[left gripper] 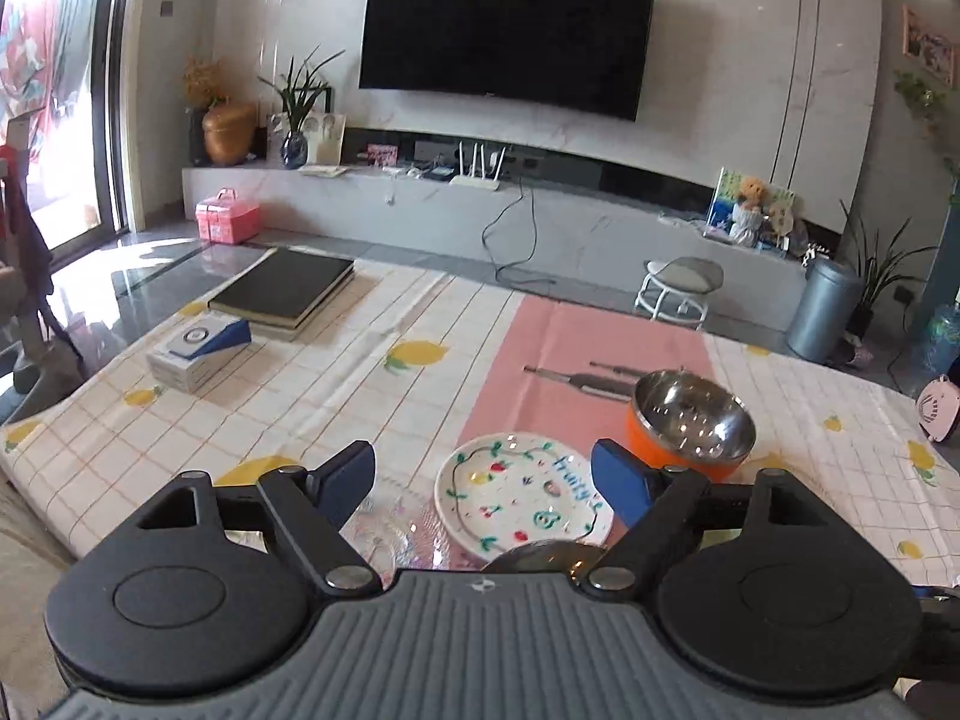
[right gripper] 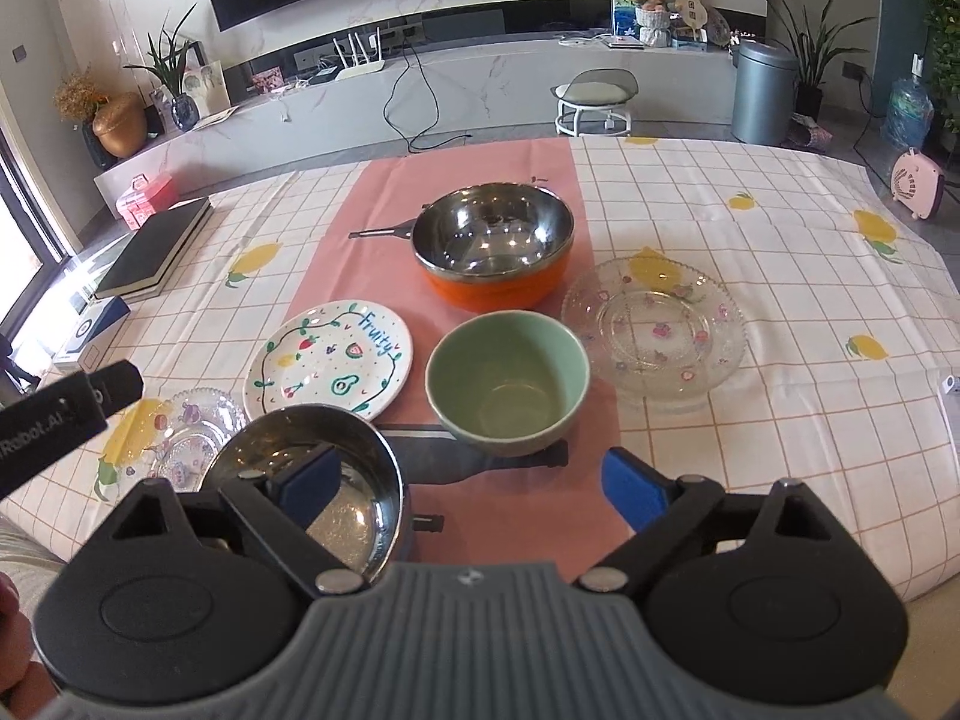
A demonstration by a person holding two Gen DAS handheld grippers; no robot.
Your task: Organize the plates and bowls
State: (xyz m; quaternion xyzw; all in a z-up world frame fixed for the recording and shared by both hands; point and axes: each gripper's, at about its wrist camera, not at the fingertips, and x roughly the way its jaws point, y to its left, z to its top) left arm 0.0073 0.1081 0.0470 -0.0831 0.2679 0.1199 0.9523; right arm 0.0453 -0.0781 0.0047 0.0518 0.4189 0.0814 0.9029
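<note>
1. The right gripper (right gripper: 486,483) was held wide open with nothing between its blue fingertips (right gripper: 633,489), above the near end of the pink central strip of the tablecloth (right gripper: 516,516).
2. The left gripper (left gripper: 483,480) was likewise spread wide and empty, poised over the round white ceramic plate painted with fruit (left gripper: 522,495).
3. A collision was judged possible: the small shiny steel bowl (right gripper: 324,498) lay right under the right gripper's left fingertip and could be knocked.
4. The pale green ceramic bowl (right gripper: 507,381) stood on the strip just beyond that gripper; a one-sided rim pinch could tip it.
5. The large steel bowl with an orange outer shell (right gripper: 495,252) sat farther along the strip.
6. The two clear glass plates with flower prints, the big one (right gripper: 654,330) right of the strip and the small one (right gripper: 192,438) left of it, looked thin-rimmed and slippery.
</note>
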